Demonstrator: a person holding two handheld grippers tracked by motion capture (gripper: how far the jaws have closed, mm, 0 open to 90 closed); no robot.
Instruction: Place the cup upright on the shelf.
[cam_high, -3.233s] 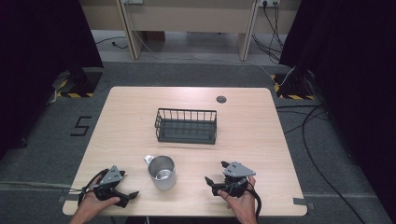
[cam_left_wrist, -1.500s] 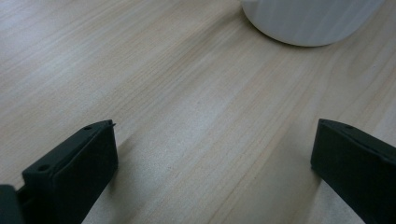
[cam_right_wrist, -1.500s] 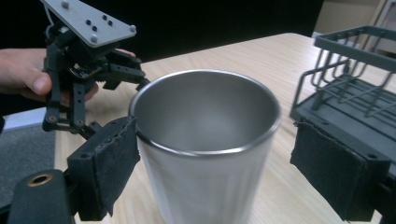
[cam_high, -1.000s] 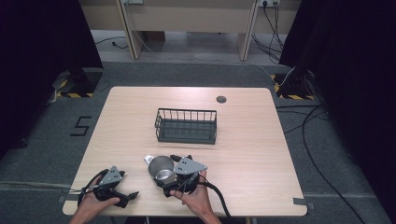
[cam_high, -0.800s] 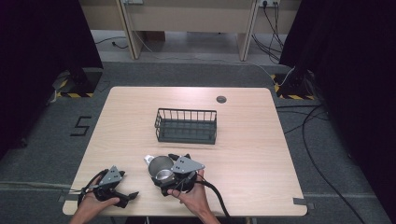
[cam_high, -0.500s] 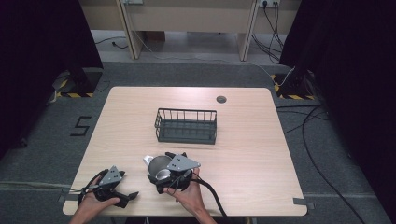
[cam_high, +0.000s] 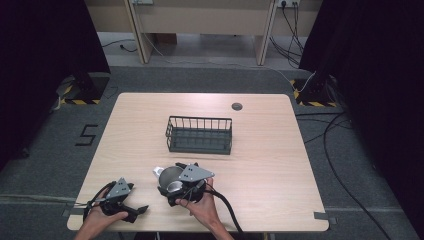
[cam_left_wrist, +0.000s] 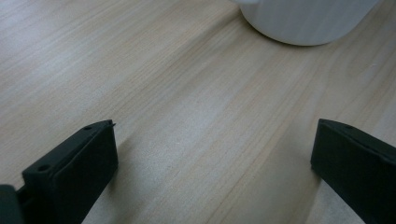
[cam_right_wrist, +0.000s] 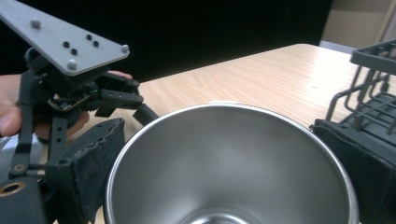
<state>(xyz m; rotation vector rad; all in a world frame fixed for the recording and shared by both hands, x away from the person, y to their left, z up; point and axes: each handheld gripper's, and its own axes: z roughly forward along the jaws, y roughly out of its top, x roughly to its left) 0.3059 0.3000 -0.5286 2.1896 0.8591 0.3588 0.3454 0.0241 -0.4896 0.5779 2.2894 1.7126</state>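
The right tool (cam_high: 176, 189) has crossed from the right part of the tabletop (cam_high: 270, 165) to the steel cup (cam_high: 169, 176), which has stayed where it stood near the front edge, between the two hands and in front of the wire basket (cam_high: 199, 135). In the high view the tool now covers the cup's right side. In the right gripper view the cup's (cam_right_wrist: 229, 163) open mouth sits directly between the two black jaws, one at each side of the rim and very close to it. Whether the pads already press on the wall cannot be told, so the tool may be spread around the cup or just closing on it; the cup is upright and rests on the tabletop, not lifted.

The left tool (cam_high: 131, 211) has not moved from its place near the front left corner. In the left gripper view its jaws stand wide apart over bare wood, released and holding nothing, with the cup's pale lower wall (cam_left_wrist: 303, 18) ahead of them and well apart.

The approach therefore looks finished, and the grasp is the step in hand. Judging by the layout, the basket behind the cup is the likely destination.
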